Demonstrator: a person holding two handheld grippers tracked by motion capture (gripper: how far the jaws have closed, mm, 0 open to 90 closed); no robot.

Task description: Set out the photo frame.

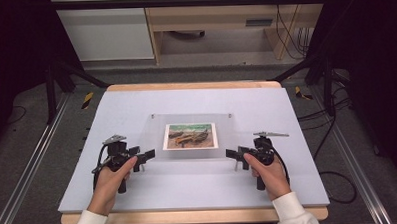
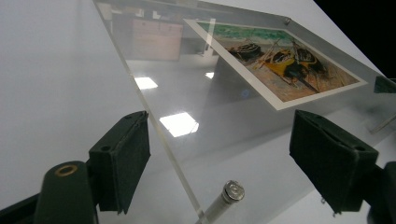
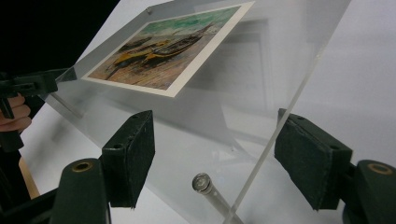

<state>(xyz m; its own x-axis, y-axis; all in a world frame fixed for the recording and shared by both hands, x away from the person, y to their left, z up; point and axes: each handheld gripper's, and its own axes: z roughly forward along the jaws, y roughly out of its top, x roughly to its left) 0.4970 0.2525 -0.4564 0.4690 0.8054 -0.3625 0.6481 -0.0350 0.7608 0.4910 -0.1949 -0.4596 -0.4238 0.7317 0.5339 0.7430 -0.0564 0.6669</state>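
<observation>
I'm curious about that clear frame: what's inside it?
Inside the clear frame sits a print of boats on a beach, with a white border. Its back side can't be seen from here.

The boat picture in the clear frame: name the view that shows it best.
The left gripper view: the boat picture is close, its yellow boats sharp. The right gripper view shows it close too, but at a shallower slant; the high view shows it whole but small.
</observation>
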